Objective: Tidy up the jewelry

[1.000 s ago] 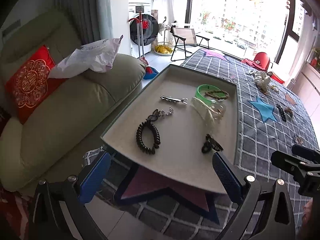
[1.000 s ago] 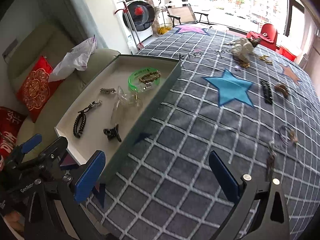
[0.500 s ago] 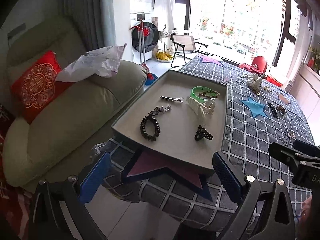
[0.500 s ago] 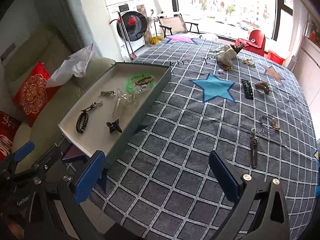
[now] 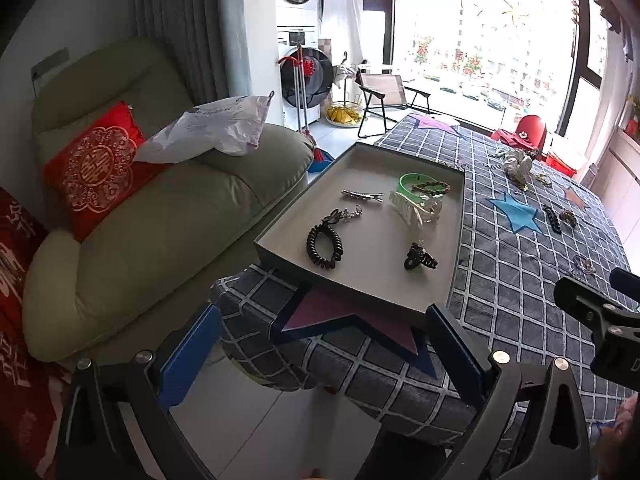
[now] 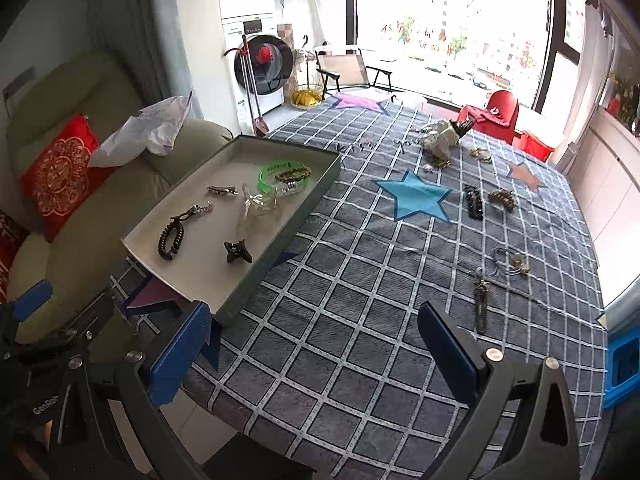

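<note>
A grey tray (image 5: 458,240) (image 6: 280,256) sits on the left edge of the checked tablecloth. It holds a black coil hair tie (image 5: 324,246) (image 6: 172,238), a black claw clip (image 5: 418,258) (image 6: 238,252), a silver clip (image 5: 362,196), a clear clip (image 6: 256,208) and a green bangle (image 5: 412,184) (image 6: 280,174). Loose pieces lie on the cloth to the right: a key chain (image 6: 482,300), a ring piece (image 6: 510,262), a black clip (image 6: 474,202), a brown clip (image 6: 502,198). My left gripper (image 5: 320,352) and right gripper (image 6: 316,344) are open and empty, held back from the table's near edge.
A green sofa (image 5: 160,216) with a red cushion (image 5: 96,164) and a plastic bag (image 5: 212,132) stands left of the table. A white-and-gold cloth lump (image 6: 444,136) lies far on the table. A blue crate (image 6: 622,368) is at the right edge.
Both grippers have pulled back and away from the table, so the tray and cloth look smaller. Both stay open. Nothing on the table has moved.
</note>
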{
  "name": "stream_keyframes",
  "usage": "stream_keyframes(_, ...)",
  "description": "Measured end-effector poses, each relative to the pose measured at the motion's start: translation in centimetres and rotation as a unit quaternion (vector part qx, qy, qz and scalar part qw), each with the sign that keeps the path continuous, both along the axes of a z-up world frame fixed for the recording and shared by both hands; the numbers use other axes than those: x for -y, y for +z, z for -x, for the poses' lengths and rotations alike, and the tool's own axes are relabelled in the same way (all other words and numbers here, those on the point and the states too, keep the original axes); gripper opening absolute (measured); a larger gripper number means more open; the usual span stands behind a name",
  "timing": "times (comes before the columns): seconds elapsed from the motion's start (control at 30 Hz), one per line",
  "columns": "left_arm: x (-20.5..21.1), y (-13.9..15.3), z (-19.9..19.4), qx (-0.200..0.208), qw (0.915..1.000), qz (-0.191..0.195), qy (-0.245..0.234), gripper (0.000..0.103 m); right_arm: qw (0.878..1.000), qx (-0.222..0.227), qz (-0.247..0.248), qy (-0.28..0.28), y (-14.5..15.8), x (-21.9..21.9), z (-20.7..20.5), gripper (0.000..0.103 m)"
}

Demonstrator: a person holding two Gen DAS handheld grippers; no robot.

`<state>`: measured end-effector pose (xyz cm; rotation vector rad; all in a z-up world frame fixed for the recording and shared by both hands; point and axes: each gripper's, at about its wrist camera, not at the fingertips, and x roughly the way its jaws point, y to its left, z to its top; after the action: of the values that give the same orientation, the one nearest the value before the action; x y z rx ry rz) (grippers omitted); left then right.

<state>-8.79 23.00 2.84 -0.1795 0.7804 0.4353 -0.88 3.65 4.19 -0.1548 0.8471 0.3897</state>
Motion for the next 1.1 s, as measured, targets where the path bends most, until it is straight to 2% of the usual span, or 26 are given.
stream_keyframes(0.57,0.8,0.9,1.5,-0.002,1.0000,-0.006,-0.002,0.102,1.000,0.021,-0.001,-0.002,0.8,0.3,2.2,0.103)
stream_keyframes(1.1,0.6,-0.1,-0.9,-0.021,0.9997,-0.010,-0.003,0.102,0.999,0.041,0.016,-0.008,0.7,-0.8,-0.1,0.103)
